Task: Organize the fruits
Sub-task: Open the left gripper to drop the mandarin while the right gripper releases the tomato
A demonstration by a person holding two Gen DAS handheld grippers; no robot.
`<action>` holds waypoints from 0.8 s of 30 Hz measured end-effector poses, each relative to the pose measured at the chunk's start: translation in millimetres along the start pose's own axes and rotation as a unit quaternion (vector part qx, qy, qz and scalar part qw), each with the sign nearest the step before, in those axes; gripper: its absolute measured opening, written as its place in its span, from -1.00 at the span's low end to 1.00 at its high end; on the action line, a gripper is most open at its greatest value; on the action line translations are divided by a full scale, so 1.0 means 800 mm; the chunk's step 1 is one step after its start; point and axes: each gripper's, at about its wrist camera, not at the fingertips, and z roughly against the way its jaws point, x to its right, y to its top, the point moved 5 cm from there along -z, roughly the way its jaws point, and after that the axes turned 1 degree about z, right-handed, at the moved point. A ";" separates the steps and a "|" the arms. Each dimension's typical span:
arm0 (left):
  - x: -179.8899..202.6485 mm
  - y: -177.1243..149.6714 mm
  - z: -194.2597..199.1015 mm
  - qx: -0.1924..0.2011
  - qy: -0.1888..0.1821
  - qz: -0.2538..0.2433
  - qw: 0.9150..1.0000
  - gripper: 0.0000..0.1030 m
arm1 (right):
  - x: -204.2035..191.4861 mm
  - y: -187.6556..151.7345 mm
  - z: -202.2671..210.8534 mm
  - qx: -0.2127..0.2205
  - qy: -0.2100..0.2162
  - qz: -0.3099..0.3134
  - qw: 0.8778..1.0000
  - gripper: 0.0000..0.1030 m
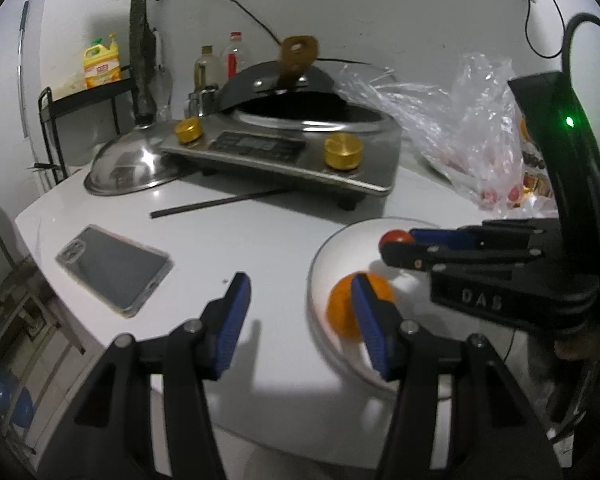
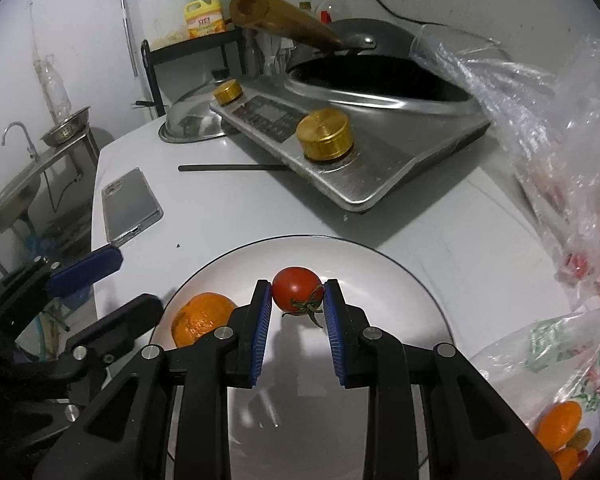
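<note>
A white plate (image 2: 400, 276) with a dark rim sits on the white table. An orange (image 2: 200, 318) lies on its left side; it also shows in the left wrist view (image 1: 340, 308). My right gripper (image 2: 296, 292) is shut on a small red tomato (image 2: 294, 288) with a green stem, held just above the plate; the tomato also shows at its fingertips in the left wrist view (image 1: 396, 237). My left gripper (image 1: 298, 300) is open and empty, low over the table at the plate's left edge, its right finger in front of the orange.
A steel induction stove (image 2: 364, 168) with gold knobs and a black wok stands behind the plate. A phone (image 1: 114, 270) and a black chopstick (image 1: 216, 202) lie on the left. Clear plastic bags (image 2: 560, 184) with more fruit sit on the right. A steel lid (image 1: 132, 168) rests at the back left.
</note>
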 end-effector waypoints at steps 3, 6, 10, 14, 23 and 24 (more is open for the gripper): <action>-0.009 -0.007 0.004 0.001 0.006 0.005 1.000 0.06 | -0.003 0.000 -0.005 -0.004 0.002 -0.005 1.000 -0.44; -0.018 -0.013 0.009 0.004 0.014 0.017 1.000 0.12 | -0.004 0.000 -0.009 -0.004 0.003 -0.010 1.000 -0.44; -0.026 -0.019 0.017 0.015 0.024 0.034 0.999 0.38 | -0.004 -0.001 -0.009 -0.003 0.007 -0.013 1.000 -0.44; -0.025 -0.020 0.028 0.027 0.033 0.045 0.998 0.39 | -0.006 0.000 -0.005 0.004 0.010 -0.017 1.000 -0.12; 0.005 -0.018 0.050 0.041 0.049 0.036 0.997 0.39 | -0.001 -0.003 0.039 0.039 0.019 -0.016 0.999 -0.08; 0.008 -0.017 0.052 0.043 0.050 0.035 0.997 0.39 | -0.001 -0.004 0.045 0.044 0.017 -0.013 0.999 -0.08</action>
